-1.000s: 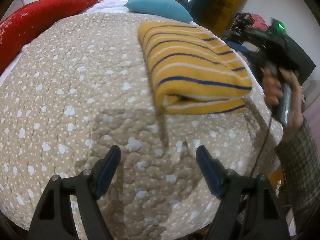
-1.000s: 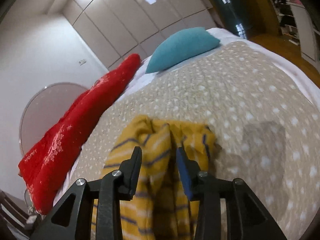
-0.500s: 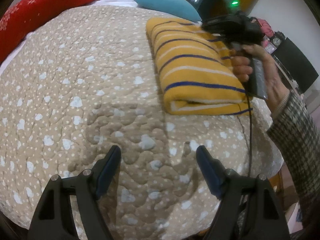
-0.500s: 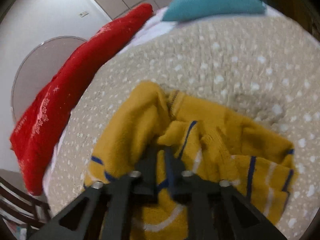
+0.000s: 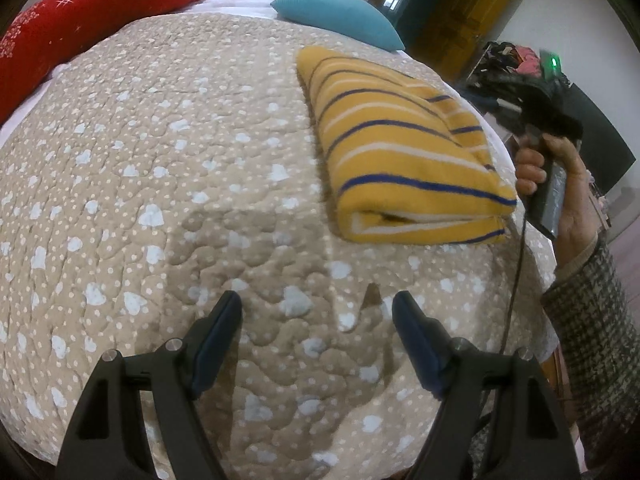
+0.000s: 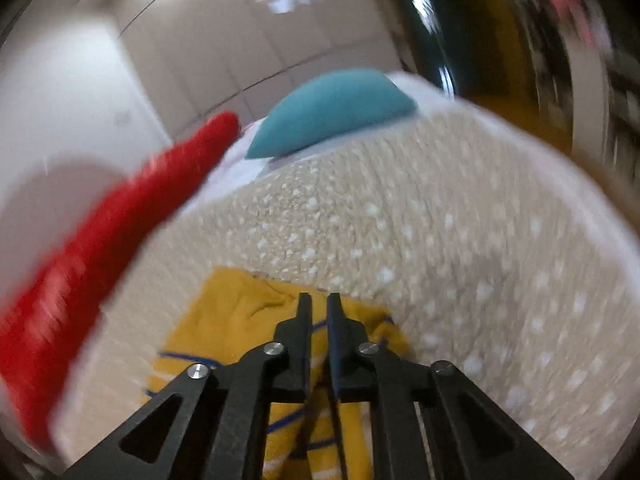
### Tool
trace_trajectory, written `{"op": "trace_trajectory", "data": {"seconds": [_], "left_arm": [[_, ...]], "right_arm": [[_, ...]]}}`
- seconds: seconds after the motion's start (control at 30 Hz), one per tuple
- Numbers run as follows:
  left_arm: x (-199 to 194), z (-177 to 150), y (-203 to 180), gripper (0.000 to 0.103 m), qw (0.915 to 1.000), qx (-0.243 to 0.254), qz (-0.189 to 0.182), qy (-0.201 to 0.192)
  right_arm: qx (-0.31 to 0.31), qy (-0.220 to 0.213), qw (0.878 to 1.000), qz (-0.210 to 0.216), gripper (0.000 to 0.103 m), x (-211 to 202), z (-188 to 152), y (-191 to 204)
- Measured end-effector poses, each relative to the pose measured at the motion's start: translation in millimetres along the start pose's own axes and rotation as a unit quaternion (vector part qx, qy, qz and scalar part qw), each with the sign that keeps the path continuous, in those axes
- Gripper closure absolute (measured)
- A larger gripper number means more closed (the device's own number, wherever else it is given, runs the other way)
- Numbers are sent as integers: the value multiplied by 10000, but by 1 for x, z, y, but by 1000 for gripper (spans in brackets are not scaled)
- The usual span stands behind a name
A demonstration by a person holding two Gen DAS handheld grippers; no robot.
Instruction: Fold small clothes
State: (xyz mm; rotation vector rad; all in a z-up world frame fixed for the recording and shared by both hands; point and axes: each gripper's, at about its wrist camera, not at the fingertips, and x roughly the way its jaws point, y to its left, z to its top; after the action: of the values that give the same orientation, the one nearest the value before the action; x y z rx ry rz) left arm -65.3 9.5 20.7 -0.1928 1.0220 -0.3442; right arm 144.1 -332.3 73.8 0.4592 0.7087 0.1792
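From the left wrist, the striped yellow sweater [image 5: 404,156] lies folded into a thick bundle on the dotted quilt [image 5: 160,184], well ahead and to the right of the left gripper [image 5: 316,320], whose jaws stand wide and empty over bare quilt; the folding looks nearly done, and the person's right hand [image 5: 560,184] holds its tool just off the bundle's right edge. From the right wrist, blurred, the right gripper [image 6: 319,304] hangs above the sweater [image 6: 228,320] with its jaws opening from a thin slit and nothing visibly pinched, so the next move probably calls for a light tidy or for backing away.
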Motion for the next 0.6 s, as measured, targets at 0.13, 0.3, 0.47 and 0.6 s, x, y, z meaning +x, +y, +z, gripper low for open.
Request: {"op": "trace_trajectory", "data": {"seconds": [0.13, 0.3, 0.47, 0.6], "left_arm": [[0, 2, 3, 26, 10000, -89, -13, -29], [0, 2, -2, 26, 10000, -50, -6, 26], [-6, 5, -6, 26, 10000, -2, -1, -61], [-5, 10, -6, 26, 9999, -9, -13, -113]], "right_arm": [[287, 342, 9979, 464, 72, 9, -3, -12], [319, 1078, 9906, 780, 59, 50, -19, -4], [11, 656, 9931, 976, 93, 31, -12, 13], [-407, -213, 9988, -143, 94, -6, 5, 13]]}}
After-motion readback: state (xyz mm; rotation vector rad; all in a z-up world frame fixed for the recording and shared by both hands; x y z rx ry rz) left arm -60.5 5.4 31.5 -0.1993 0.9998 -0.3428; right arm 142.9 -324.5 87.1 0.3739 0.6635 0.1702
